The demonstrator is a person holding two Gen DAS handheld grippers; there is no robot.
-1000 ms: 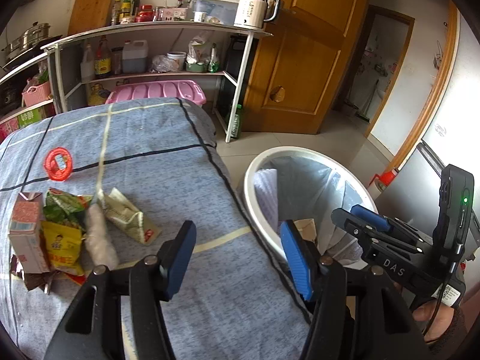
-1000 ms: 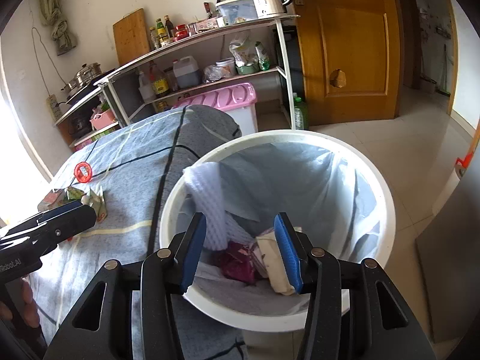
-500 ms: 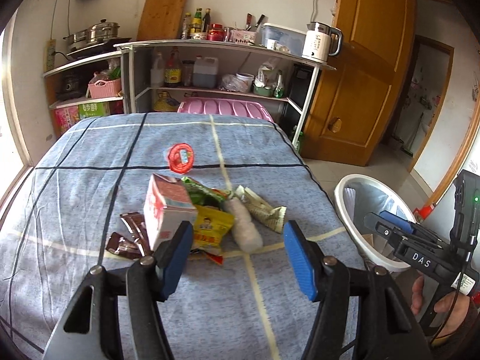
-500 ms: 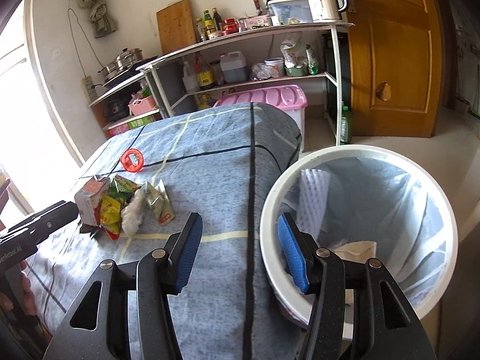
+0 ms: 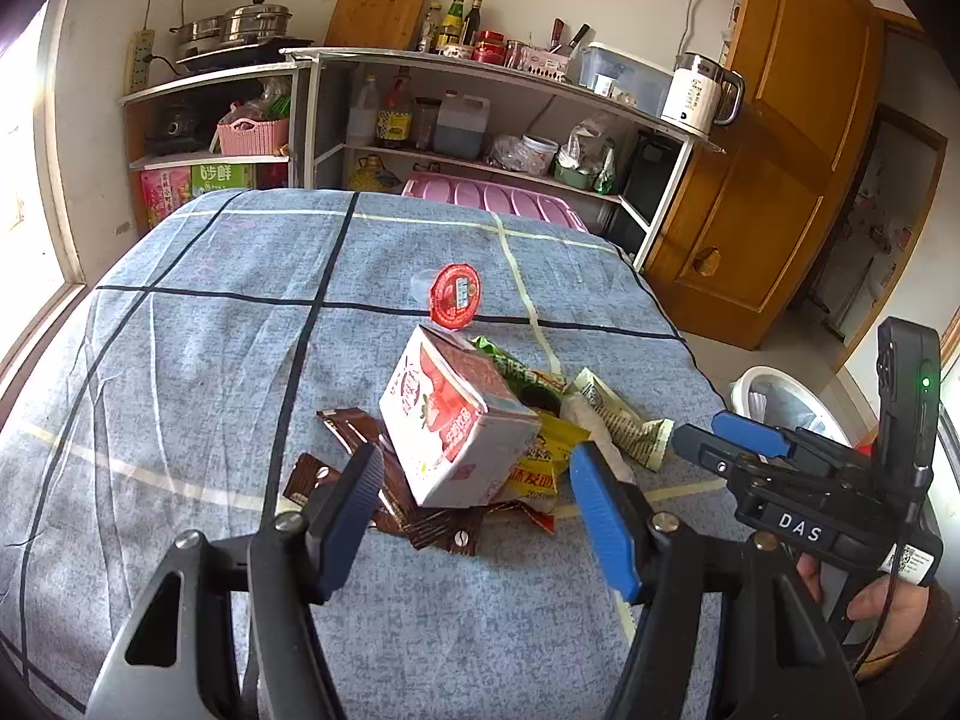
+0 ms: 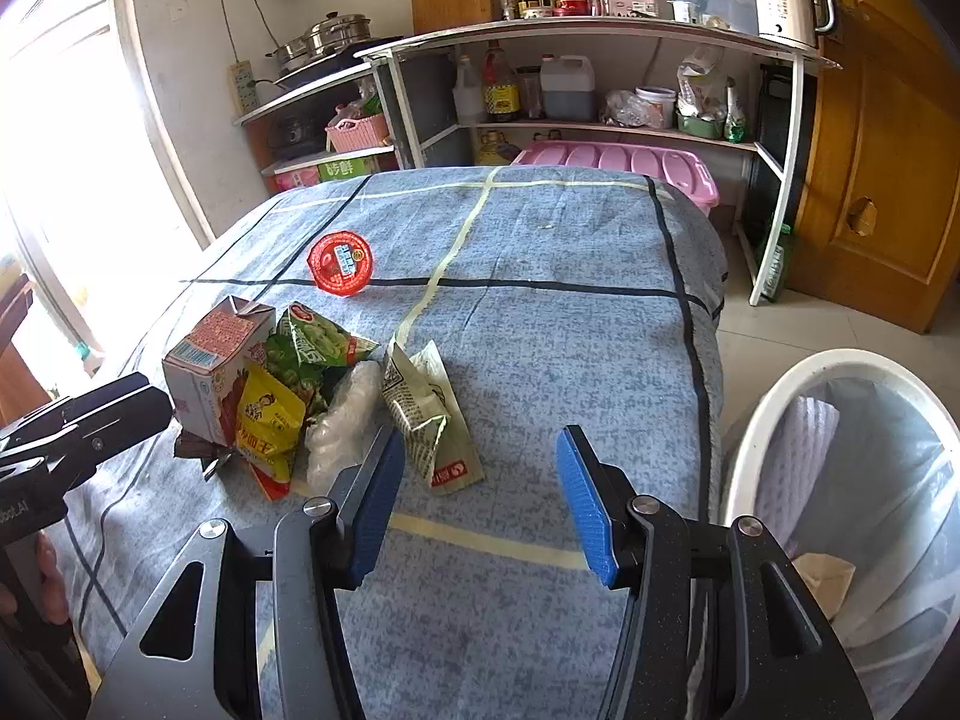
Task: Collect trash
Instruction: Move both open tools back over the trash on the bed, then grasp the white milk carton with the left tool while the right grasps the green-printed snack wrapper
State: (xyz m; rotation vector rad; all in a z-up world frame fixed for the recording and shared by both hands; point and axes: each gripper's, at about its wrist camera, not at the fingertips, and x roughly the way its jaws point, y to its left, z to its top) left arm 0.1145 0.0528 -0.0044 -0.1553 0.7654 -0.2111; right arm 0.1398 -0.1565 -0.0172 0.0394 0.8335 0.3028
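Both grippers stand wide and hold nothing: the left gripper [image 5: 477, 510], its jaws opening, frames the pink milk carton [image 5: 450, 420] amid a heap of wrappers [image 6: 282, 402] on the blue checked cloth [image 5: 198, 360]. Only the left view shows brown wrappers [image 5: 420, 522] under the carton, while the right gripper [image 6: 480, 498] view alone shows the lined white bin [image 6: 774, 414] holding trash beside the table.

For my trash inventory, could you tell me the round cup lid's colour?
Red, with a small blue label; the round cup lid shows best in the right wrist view.

wrist views downward, sharing trash pile [image 5: 480, 438]
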